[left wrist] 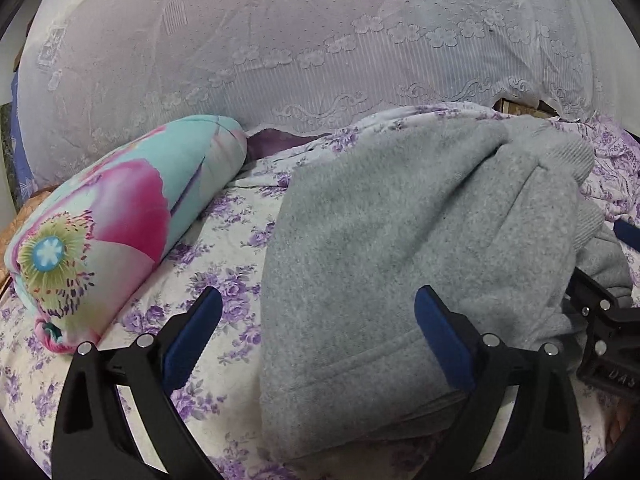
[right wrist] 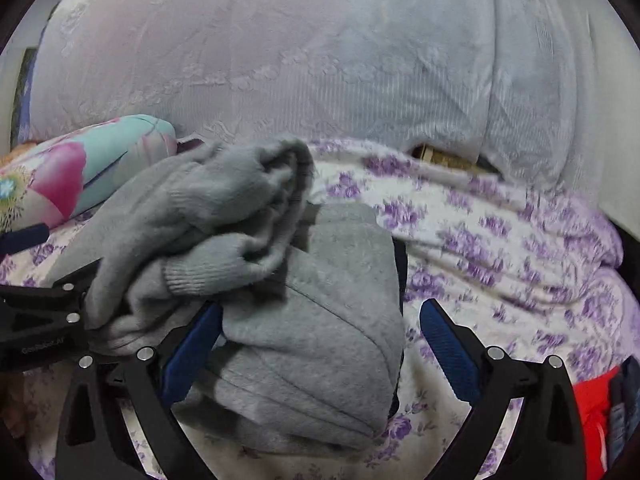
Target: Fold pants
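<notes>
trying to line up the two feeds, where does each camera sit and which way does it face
Left wrist: on the left gripper, low over the bed, facing the curtain; sees the grey pants, its own open fingers, and the other gripper at right.
Right wrist: on the right gripper, same heading; open fingers, pants bundle, the left gripper at left.
Shared: pants, flowered pillow, bed, curtain.

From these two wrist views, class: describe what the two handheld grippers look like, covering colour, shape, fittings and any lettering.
Both the left gripper and the right gripper have black plastic frames with triangular cut-outs, silver round bolts at the joints, and two fingers faced with ribbed blue pads. Pale embossed lettering marks the body; it is partly cut off. No cables show.
</notes>
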The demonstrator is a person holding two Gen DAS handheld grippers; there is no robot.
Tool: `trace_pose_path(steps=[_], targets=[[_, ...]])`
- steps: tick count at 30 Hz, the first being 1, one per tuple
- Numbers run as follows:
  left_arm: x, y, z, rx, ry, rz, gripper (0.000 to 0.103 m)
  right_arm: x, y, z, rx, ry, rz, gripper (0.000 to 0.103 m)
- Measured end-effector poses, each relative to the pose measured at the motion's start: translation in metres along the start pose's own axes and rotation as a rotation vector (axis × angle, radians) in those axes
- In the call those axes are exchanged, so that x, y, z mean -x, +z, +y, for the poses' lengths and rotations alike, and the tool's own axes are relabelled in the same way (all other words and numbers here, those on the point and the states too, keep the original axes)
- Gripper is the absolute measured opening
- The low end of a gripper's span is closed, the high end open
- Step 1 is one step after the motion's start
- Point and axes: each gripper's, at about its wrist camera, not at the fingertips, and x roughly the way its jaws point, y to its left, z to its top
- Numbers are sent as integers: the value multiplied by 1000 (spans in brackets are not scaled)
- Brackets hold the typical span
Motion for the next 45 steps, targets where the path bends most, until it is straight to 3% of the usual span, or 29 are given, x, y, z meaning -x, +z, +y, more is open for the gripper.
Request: trace_pose_path(steps=[2, 6, 8, 10, 12, 17, 19, 22, 24, 25, 27, 32, 37, 39, 42, 45], targets=[[0, -1, -1, 1, 0, -1, 95, 13, -2, -8, -43, -1, -63, 100], [0, 1, -4, -8, 11, -5, 95, 74, 4, -14, -101, 16, -401, 100], [-1, 0, -5, -10, 12, -7, 95, 89, 19, -4, -100, 29, -459, 100], [-1, 0, -5, -10, 11, -6, 95, 87, 36, 4, -121, 70, -425, 100], [-1, 1, -5, -9, 10, -6, 95, 76, 51, 9, -194, 141, -387, 93], [-2, 1, -4, -8, 10, -5, 95, 34, 54, 35, -153, 172, -266, 47], [-3, 1, -4, -4, 8, -1, 96, 17, 45, 41, -118, 162, -211, 43], [-4, 1, -2, 1, -2, 1, 98, -18, 38, 36, -70, 78, -99, 44], [-4, 0, -2, -2, -8, 2, 98, -32, 32, 18, -145, 78, -58, 64], [-5, 0, -3, -7, 3, 4, 98, -34, 30, 11, -183, 87, -42, 83], [-6, 0, -3, -6, -6, 6, 98, -40, 26, 1, -229, 139, -30, 86], [-9, 1, 7, 37, -29, 25, 99, -41, 23, 2, -208, 134, -42, 87], [-1, 4, 27, 124, 24, -26, 99, -32, 27, -8, -240, 185, -35, 87], [1, 5, 30, 146, 1, -40, 99, -16, 31, -9, -251, 232, -83, 81], [1, 5, 20, 112, -52, -40, 99, 11, 47, 1, -229, 254, -180, 60], [1, 3, -2, 11, -49, -46, 98, 15, 62, 19, -180, 241, -166, 53]])
